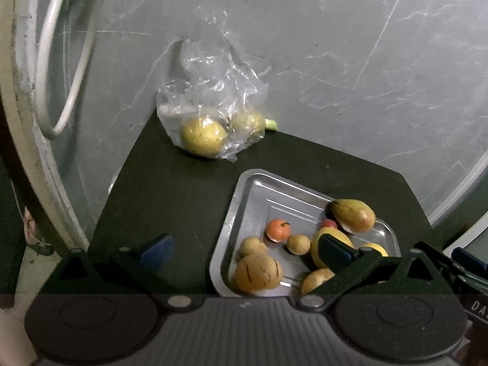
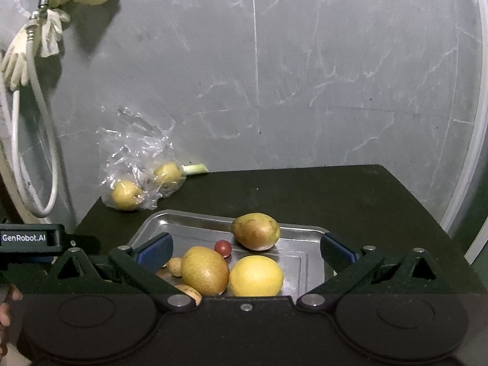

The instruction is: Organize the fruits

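Both grippers' jaws spread empty, metal tray [image 2: 292, 231] crowded, dark tabletop [image 2: 381, 207] bare rightward.

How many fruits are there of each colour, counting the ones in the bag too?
Red fruit: 1
Orange fruit: 1
Yellow to tan fruits in the tray: 7
Yellow fruits in the plastic bag: 2
Total: 11

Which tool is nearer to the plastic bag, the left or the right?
Left. The left tool is open over the table left of the tray, facing the bag. The right tool is open over the tray's fruit, farther away.
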A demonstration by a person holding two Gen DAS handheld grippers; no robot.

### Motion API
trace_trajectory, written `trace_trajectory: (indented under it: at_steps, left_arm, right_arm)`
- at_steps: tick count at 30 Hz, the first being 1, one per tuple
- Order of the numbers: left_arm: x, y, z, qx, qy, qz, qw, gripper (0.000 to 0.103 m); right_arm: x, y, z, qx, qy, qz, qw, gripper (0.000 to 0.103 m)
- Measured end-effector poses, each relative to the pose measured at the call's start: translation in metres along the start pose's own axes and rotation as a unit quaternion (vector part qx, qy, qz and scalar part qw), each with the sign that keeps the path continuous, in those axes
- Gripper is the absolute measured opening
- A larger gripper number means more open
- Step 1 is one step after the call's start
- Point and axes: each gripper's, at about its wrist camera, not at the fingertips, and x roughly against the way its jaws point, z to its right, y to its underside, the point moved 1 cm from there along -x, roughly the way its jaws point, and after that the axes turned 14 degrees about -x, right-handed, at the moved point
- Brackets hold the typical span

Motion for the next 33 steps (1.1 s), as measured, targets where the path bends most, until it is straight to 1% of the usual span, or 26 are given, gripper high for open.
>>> trace_trajectory:
  at_steps: [9,20,33]
  left_arm:
    - [0.034,0.017,0.021,-0.012,-0.008,0.023,0.9996,0.102]
    - [0.073,0.037,0.034,-0.019,-0.026,0.042,0.9986,0.102]
    - [0.099,0.057,0.046,-0.02,-0.045,0.051,0.9975,0.102]
  right_arm:
    - [0.038,0.001,0.011,-0.003,-0.012,0.02,1.0,0.102]
    - [0.072,0.009,0.021,-0.001,-0.031,0.029,0.999,0.102]
    - [0.095,0.016,0.034,-0.002,-0.046,0.031,0.998,0.102]
